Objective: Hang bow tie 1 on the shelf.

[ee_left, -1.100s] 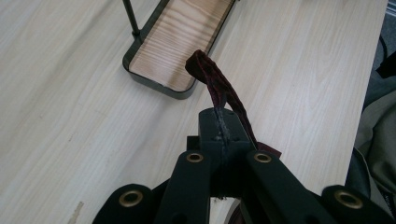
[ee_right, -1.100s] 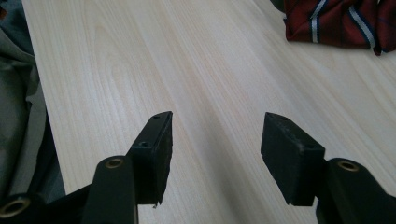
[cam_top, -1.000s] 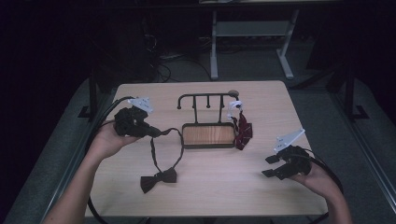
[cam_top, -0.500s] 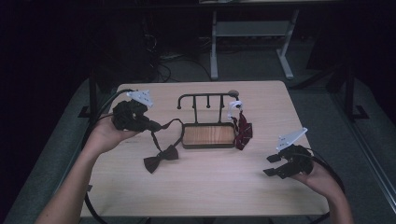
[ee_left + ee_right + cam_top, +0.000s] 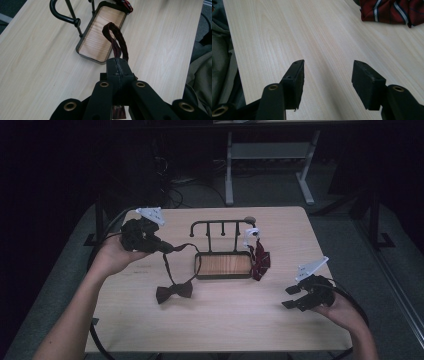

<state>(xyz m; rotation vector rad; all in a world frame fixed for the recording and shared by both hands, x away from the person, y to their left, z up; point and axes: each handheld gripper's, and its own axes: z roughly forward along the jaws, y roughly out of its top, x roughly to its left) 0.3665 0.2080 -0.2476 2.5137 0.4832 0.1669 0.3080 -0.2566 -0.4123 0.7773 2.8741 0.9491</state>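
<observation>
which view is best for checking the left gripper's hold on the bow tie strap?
Left gripper view: the jaws are shut on the strap, its loop sticking out ahead. High view shows the left gripper from afar, the bow tie hanging beneath it.

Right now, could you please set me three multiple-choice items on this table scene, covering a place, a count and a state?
1. Where does the striped red tie lie?
A. at the stand's right end
B. at the table's near left corner
C. in the right gripper

2. How many bow ties are there?
A. one
B. two
C. three

3. How is the right gripper?
A. open
B. shut on a strap
C. shut on the stand

Key: A, it drapes beside the stand; A, a single bow tie dangles; A, bare table between its jaws.
</observation>
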